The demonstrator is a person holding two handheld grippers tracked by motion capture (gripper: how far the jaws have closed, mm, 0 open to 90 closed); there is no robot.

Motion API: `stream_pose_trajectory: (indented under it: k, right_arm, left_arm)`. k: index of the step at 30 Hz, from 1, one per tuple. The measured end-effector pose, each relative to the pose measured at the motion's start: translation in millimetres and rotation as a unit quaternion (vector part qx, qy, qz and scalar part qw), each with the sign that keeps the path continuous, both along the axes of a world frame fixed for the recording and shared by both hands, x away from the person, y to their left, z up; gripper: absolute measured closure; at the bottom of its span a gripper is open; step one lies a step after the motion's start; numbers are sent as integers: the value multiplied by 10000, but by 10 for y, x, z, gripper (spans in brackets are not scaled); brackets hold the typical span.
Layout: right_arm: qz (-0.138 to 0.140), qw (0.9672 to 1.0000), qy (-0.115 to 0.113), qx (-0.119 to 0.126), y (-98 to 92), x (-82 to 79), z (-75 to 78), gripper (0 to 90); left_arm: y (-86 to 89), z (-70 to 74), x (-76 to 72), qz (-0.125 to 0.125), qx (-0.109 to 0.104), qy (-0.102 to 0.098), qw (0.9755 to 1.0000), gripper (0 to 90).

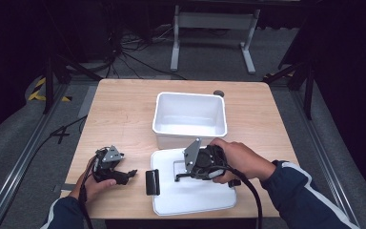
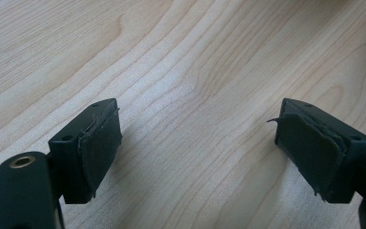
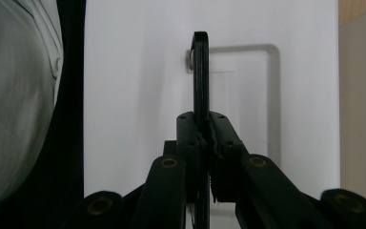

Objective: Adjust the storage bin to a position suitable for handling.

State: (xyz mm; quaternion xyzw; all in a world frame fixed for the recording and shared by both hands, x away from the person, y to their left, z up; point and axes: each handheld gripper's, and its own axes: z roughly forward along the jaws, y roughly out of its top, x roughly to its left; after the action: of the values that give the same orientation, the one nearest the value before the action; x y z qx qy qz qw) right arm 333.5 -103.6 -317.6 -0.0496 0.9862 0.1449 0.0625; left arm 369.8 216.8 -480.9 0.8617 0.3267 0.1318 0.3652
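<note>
Right gripper (image 1: 180,175) fingertips, hidden beneath its body in the high view. Black handle (image 3: 200,71), lower end cut off by the right gripper view's bottom edge. White lid (image 3: 138,95), edges cropped.

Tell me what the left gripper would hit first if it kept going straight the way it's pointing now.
Most likely the black clip lying at the white lid's left edge. In the high view the left gripper points right, low over the table, jaws open with nothing between them. Depth is hard to judge, so it might pass beside it.
</note>
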Motion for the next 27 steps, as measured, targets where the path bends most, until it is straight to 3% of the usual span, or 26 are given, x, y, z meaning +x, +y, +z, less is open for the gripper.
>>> stream_pose_trajectory:
  k: [6, 18, 27]
  right_arm:
    - [-96, 9999, 81, -73, -21, 77, -270, 846]
    - [-276, 9993, 185, -163, -41, 171, -574, 843]
    - [-273, 9993, 192, 183, -97, 216, -607, 797]
  left_arm:
    - [-1, -1, 0, 2, -9, -4, 10000, 163]
    - [-1, -3, 1, 0, -20, -8, 10000, 162]
    - [-1, -4, 1, 0, -22, -2, 10000, 162]
